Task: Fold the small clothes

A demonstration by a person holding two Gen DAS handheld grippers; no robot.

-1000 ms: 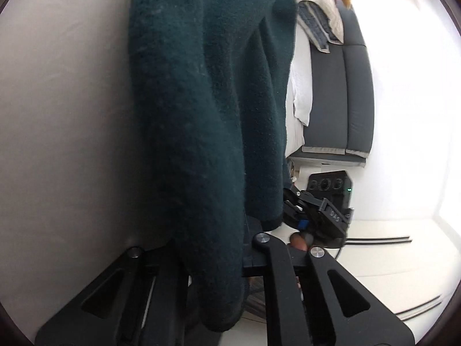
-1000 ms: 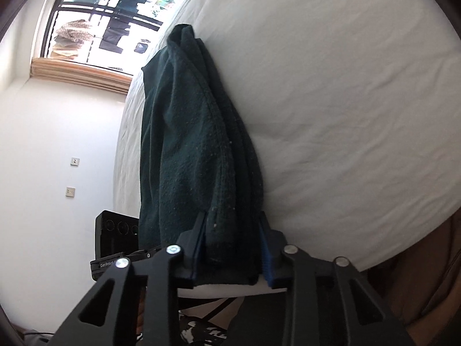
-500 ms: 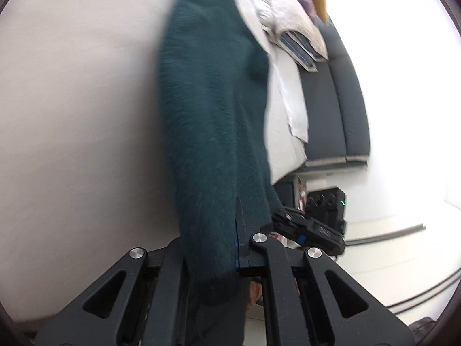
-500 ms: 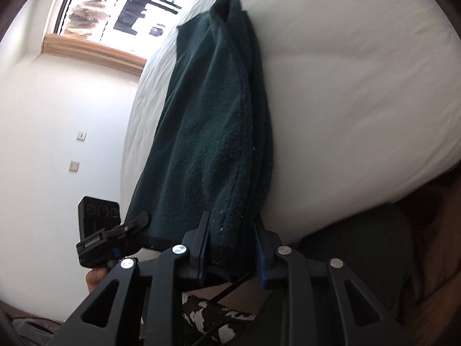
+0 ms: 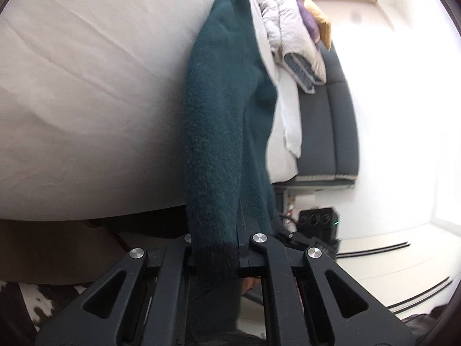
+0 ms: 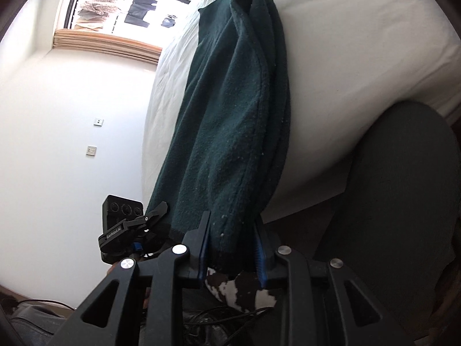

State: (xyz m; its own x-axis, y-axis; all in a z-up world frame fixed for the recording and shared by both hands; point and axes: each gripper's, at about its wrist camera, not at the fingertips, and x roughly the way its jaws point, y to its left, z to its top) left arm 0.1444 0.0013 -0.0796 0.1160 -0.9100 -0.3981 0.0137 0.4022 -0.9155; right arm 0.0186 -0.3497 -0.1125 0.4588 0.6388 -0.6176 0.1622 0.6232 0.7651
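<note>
Left wrist view: green fleece garment pinched between left hand-held gripper fingers.

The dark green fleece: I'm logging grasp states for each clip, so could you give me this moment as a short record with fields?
garment: dark green fleece, bunched lengthwise, far end on the white bed
left gripper: shut on one edge of the fleece
right gripper: shut on its near hem
beside it: grey padded bedding, folded
fold: not laid flat yet
</note>
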